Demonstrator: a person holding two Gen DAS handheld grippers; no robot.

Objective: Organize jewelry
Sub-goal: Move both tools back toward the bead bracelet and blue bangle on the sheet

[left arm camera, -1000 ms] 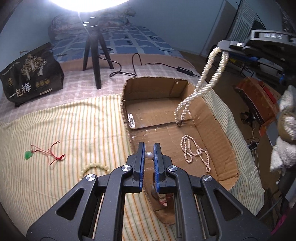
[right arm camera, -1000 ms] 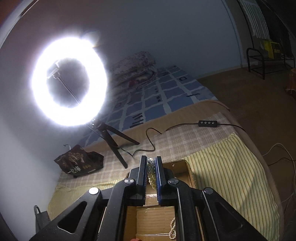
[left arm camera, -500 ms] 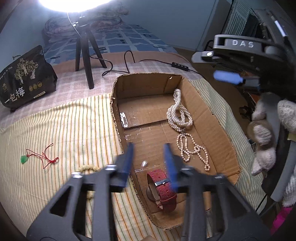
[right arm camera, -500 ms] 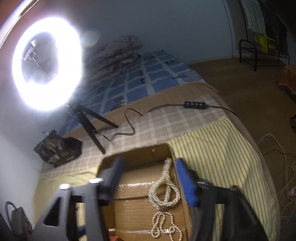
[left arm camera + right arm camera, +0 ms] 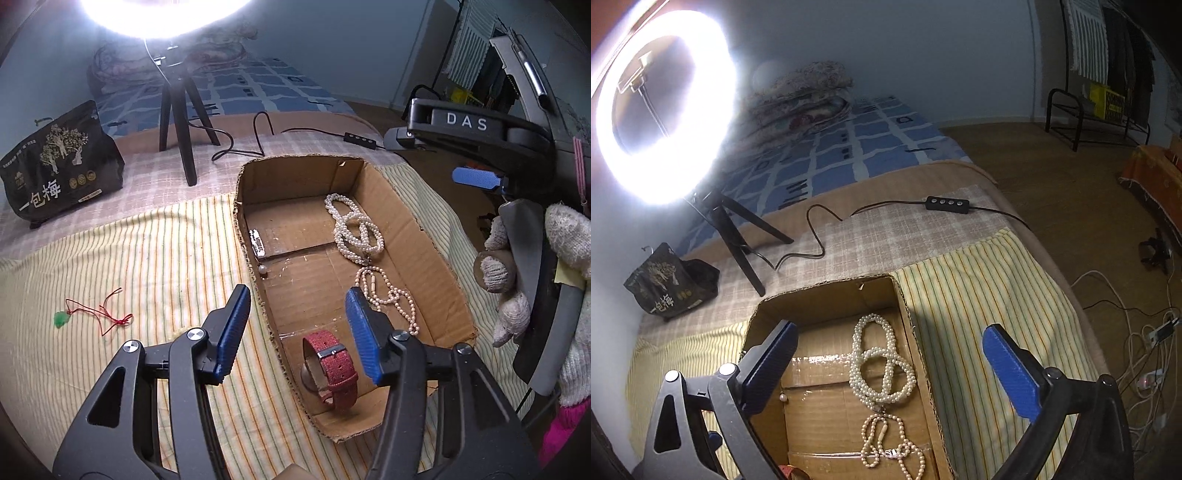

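Both my hand-held grippers, left (image 5: 295, 325) and right (image 5: 890, 354), had just opened, nothing between them. Pearl necklaces (image 5: 354, 229), watch (image 5: 334, 363) and bead (image 5: 262, 269) lay in the box (image 5: 436, 251) (red-cord pendant (image 5: 61, 319) remained on the bed).

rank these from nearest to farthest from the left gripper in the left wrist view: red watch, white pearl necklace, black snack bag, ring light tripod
From the left gripper:
1. Red watch, in the box's near end, just below the fingertips.
2. White pearl necklace, farther up the box, right side.
3. Black snack bag, far left, and ring light tripod, behind the box: too close to call.
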